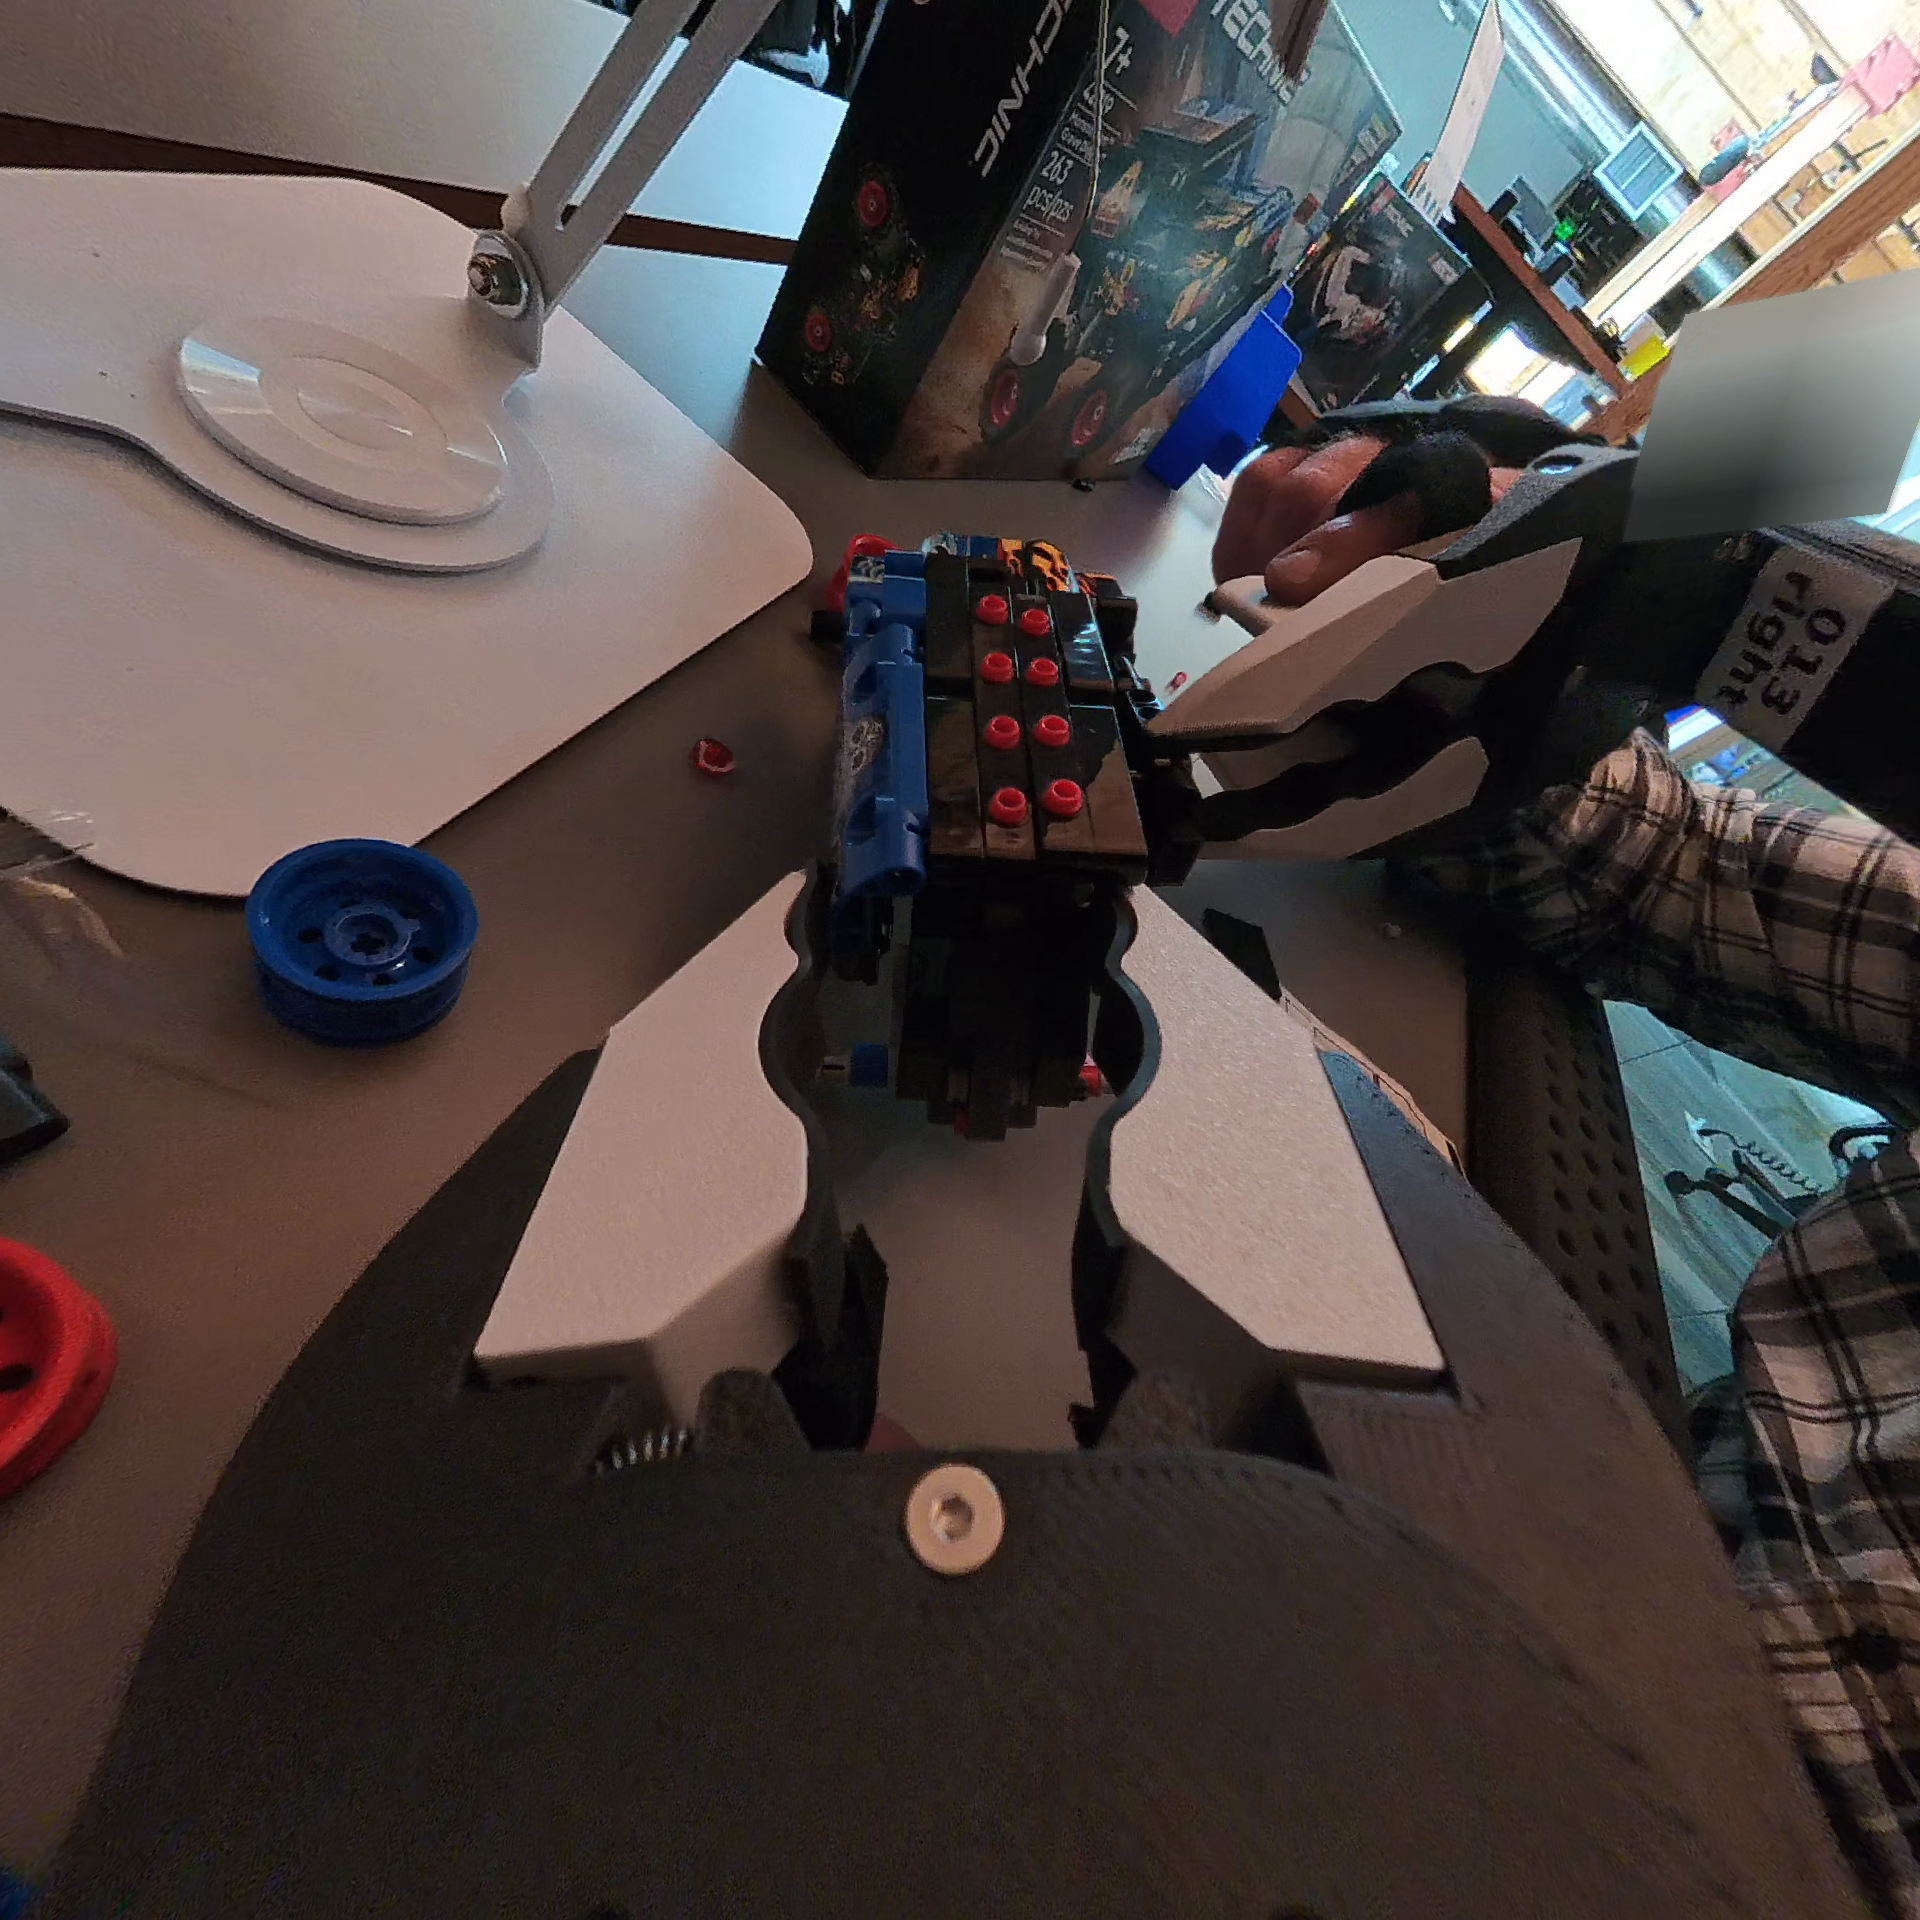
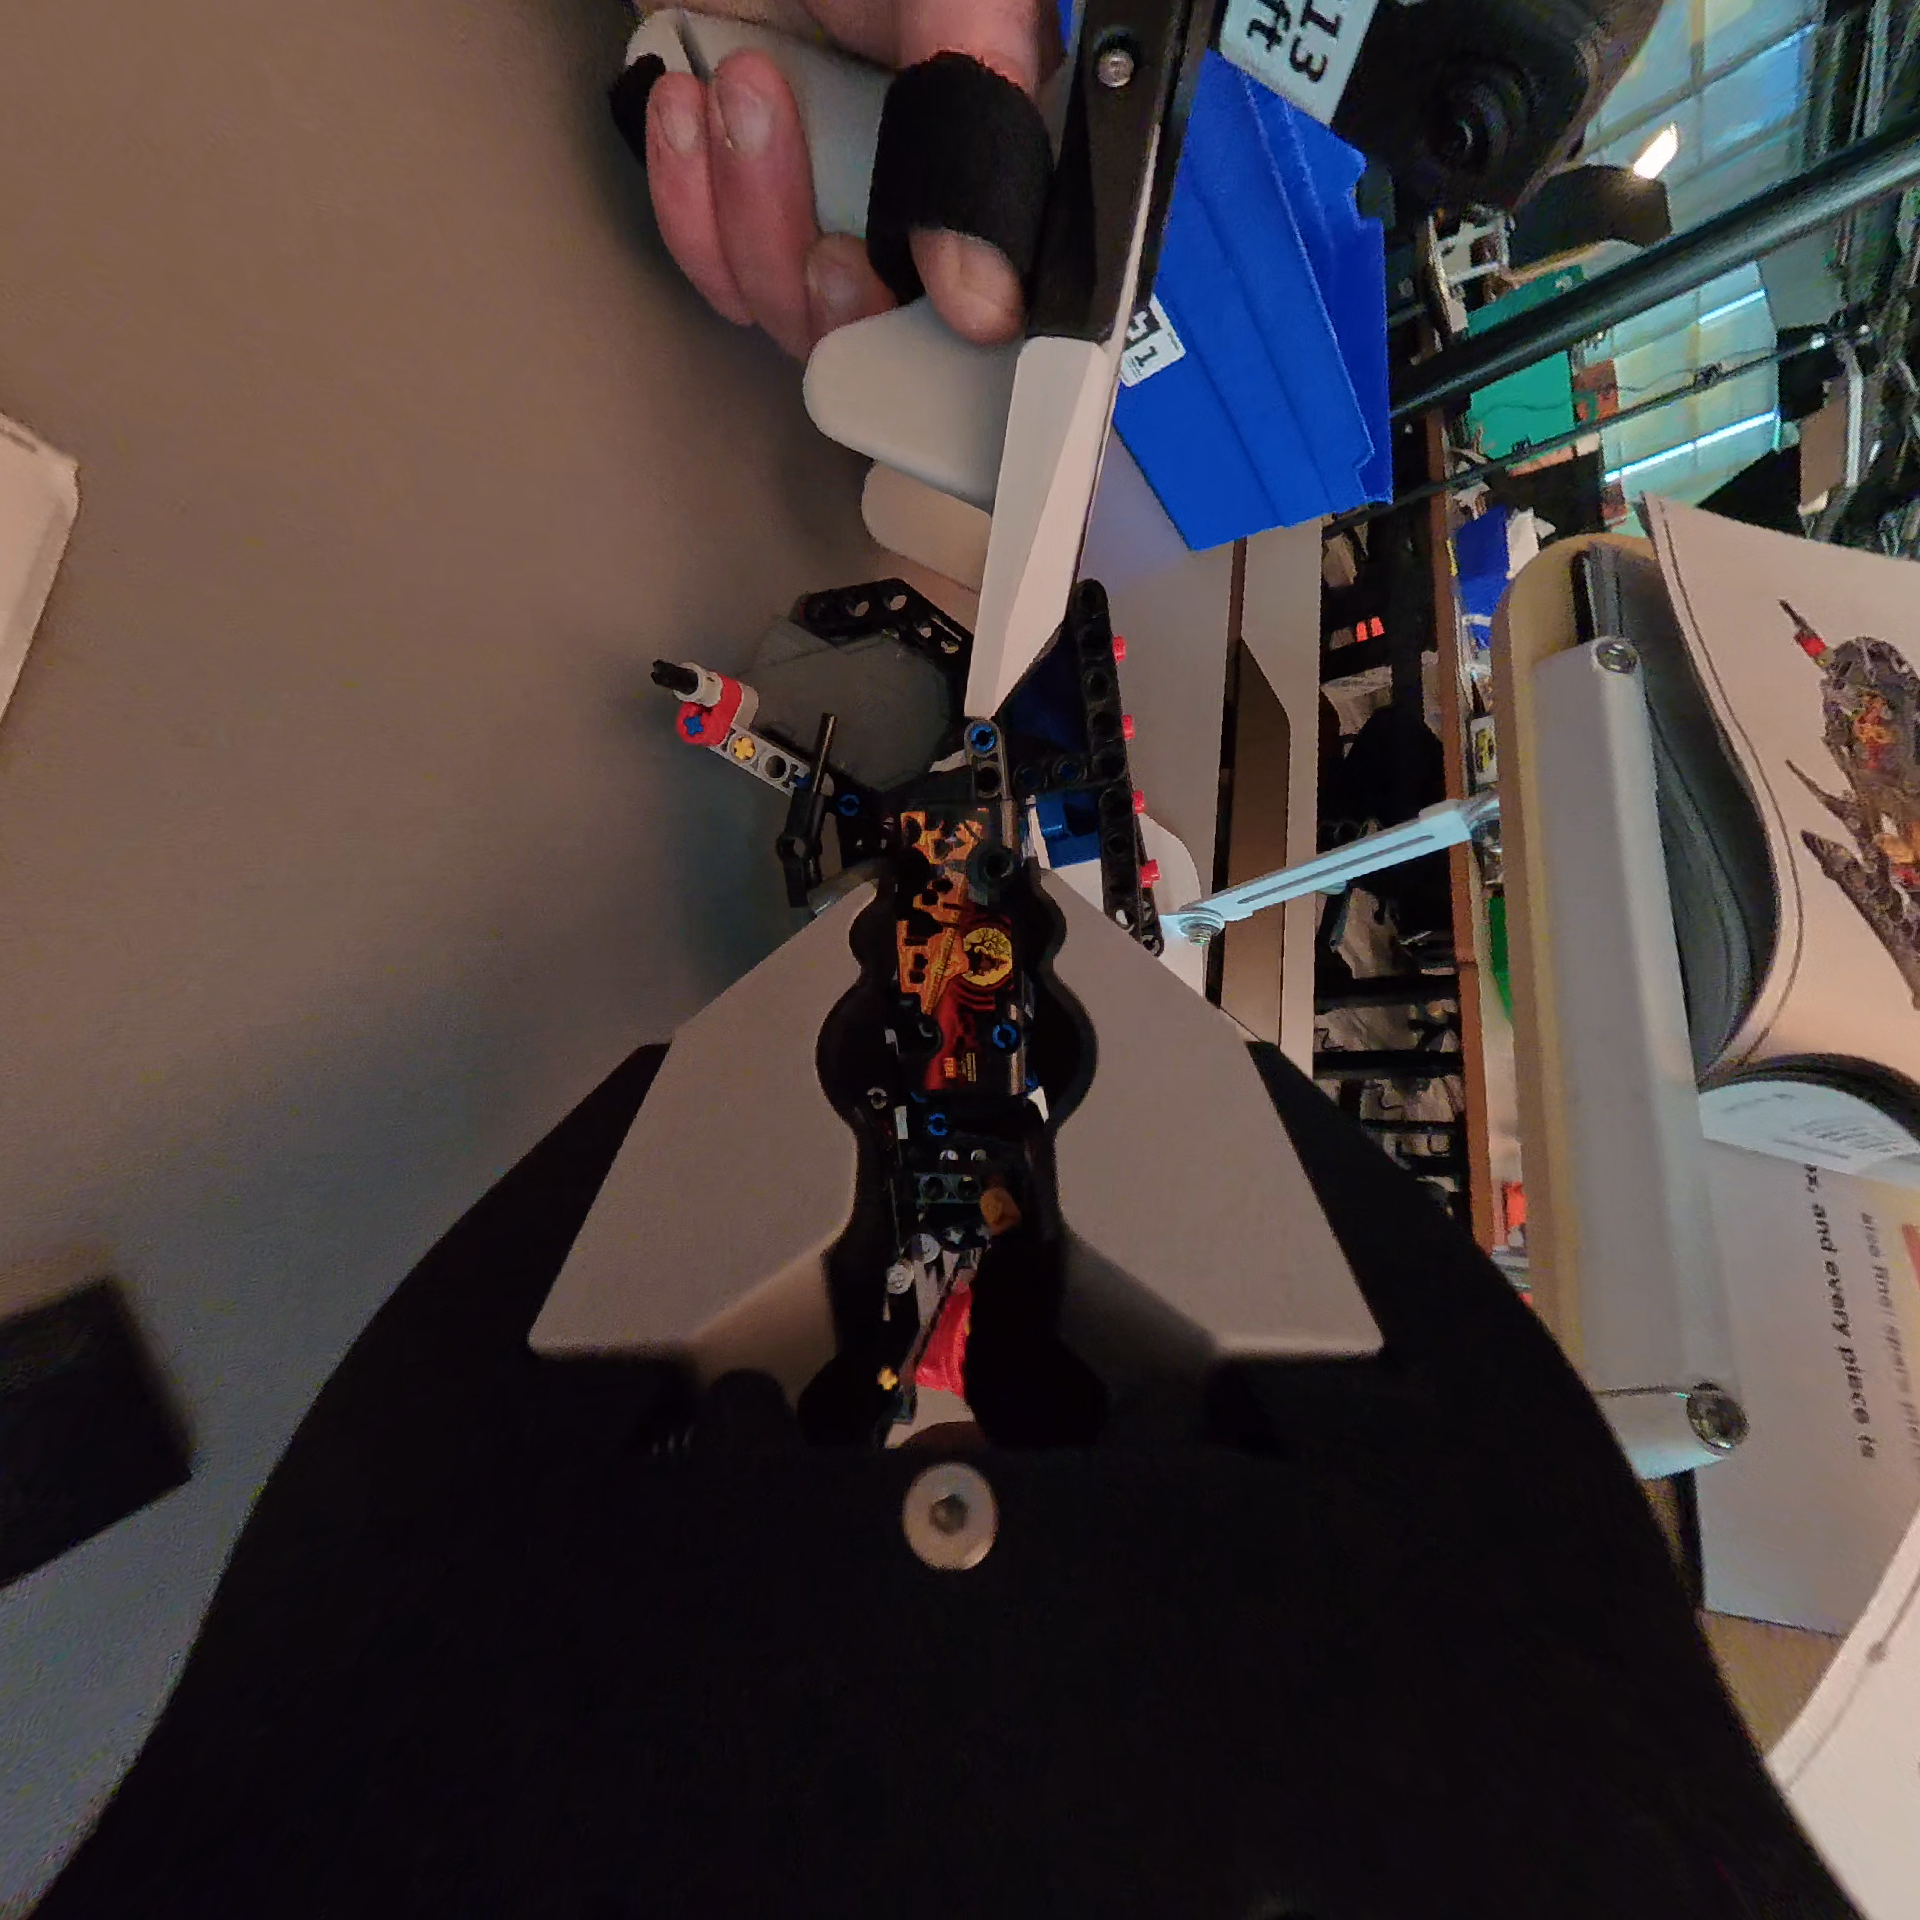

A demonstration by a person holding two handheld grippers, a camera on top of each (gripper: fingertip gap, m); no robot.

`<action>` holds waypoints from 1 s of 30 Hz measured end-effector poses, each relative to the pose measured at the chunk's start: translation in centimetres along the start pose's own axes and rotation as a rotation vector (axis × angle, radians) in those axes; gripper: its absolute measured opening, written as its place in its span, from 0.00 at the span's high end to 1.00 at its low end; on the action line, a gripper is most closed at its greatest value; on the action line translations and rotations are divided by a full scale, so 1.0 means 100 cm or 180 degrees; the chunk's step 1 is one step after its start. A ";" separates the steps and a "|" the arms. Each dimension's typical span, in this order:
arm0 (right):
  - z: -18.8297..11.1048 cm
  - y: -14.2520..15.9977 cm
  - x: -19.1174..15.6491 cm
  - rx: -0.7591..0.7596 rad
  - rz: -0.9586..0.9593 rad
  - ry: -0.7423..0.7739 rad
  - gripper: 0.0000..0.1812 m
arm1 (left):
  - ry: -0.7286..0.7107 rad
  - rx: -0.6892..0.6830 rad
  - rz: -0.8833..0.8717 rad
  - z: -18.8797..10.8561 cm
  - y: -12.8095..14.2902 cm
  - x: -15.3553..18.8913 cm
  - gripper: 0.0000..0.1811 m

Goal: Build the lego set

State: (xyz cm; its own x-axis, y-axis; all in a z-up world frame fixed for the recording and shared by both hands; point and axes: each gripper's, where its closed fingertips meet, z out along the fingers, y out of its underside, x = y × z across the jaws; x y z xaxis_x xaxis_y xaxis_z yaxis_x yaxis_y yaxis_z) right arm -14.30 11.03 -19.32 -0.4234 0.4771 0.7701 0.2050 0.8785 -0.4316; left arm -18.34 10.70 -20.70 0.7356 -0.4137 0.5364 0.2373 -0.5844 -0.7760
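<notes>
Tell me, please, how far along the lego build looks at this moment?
Partly done. The black body already carries red pins, a blue side beam and flame-patterned panels. In hand: the left hand-held gripper and the right hand-held gripper both clamp it. Left: the blue wheel and red wheel lie loose on the table, as does a small axle sub-assembly.

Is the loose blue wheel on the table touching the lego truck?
Apart. The left wrist view shows bare grey table between the blue wheel and the lego model, which the left gripper holds.
</notes>
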 end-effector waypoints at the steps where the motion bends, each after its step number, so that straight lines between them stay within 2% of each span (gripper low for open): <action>1: -0.001 0.000 -0.001 0.0001 -0.0047 -0.0015 0.88 | 0.0000 -0.0004 0.0001 0.001 0.000 0.000 0.73; 14: -0.004 -0.001 -0.008 0.0220 0.0019 -0.0194 0.88 | 0.0066 -0.0018 -0.0007 0.003 0.001 0.003 0.73; 30: 0.005 0.007 -0.003 -0.0336 -0.0270 0.0111 0.89 | -0.0026 -0.0001 0.0006 0.005 0.002 0.000 0.73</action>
State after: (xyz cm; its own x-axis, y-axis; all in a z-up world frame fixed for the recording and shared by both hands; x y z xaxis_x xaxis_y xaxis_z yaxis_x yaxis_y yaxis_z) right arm -14.49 11.44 -20.08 -0.4126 0.4000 0.8184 0.2621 0.9125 -0.3139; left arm -17.99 10.91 -21.00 0.7413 -0.4090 0.5321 0.2356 -0.5838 -0.7770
